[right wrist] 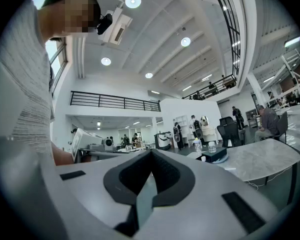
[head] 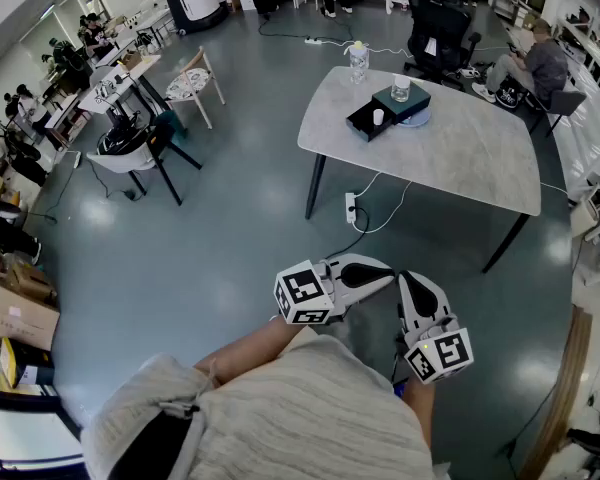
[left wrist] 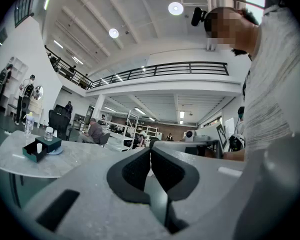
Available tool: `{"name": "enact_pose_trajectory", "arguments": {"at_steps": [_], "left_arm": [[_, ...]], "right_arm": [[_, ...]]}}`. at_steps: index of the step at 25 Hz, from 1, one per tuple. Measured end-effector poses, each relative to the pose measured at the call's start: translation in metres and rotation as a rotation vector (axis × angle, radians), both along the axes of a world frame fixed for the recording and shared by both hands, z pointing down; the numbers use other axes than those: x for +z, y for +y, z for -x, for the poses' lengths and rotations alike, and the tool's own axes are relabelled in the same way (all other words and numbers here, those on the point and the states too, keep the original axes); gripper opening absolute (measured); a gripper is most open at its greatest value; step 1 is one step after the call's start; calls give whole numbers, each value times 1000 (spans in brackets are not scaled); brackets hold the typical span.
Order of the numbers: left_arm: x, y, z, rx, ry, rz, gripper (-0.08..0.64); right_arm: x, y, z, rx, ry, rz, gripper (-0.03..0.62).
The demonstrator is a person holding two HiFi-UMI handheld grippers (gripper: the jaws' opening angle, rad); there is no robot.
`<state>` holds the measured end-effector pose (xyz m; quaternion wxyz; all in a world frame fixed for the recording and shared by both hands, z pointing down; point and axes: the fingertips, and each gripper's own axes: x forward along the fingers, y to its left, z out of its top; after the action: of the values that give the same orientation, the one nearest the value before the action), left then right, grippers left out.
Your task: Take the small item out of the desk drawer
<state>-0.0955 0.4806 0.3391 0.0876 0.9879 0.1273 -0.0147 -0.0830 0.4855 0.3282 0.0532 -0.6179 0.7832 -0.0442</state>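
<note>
Jaws clenched on both units, nothing between them. Left gripper (left wrist: 150, 153): pads meet in a closed seam, empty. Right gripper (right wrist: 151, 155): same, pads pressed together, empty.

Head view: left gripper (head: 385, 272) and right gripper (head: 410, 280) sit at 6 o'clock of the frame, tips close together, in front of the person's torso and over the grey floor (head: 230, 238). Marker cubes face the camera. Neither gripper is near the counter.

Counter (head: 470, 158) is well apart, at 12 to 1 o'clock from the grippers: grey top, dark legs. Dark drawer box (head: 410, 103) stands on the far-left part of the top, on a pale dish (head: 422, 120). Drawer (head: 363, 125) is pulled out toward 7 o'clock. Small white item (head: 378, 117) stands in it, untouched. It also shows in the right gripper view at 2 o'clock from the jaws, and the box shows in the left gripper view at 9 o'clock.

Clear jar (head: 401, 88) sits on top of the box. Bottle (head: 358, 61) is at 11 o'clock from the box, by the counter's far edge.

Power strip (head: 351, 206) with a white cable lies on the floor under the counter's near-left edge. Seated person (head: 535, 63) is past the counter at 1 o'clock. Chair (head: 192, 85) stands at 10 o'clock.
</note>
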Motion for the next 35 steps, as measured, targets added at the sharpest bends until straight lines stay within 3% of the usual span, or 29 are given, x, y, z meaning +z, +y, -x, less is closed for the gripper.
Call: {"name": "enact_pose_trajectory", "arguments": {"at_steps": [21,35], "left_arm": [[-2,0,11,-6,4,15,17],[8,-43,-20,12,7,56,17]], "right_arm": [[-5,3,7,-2,-36,-30,11],[4,-39,-18,11,-6,16,11]]}}
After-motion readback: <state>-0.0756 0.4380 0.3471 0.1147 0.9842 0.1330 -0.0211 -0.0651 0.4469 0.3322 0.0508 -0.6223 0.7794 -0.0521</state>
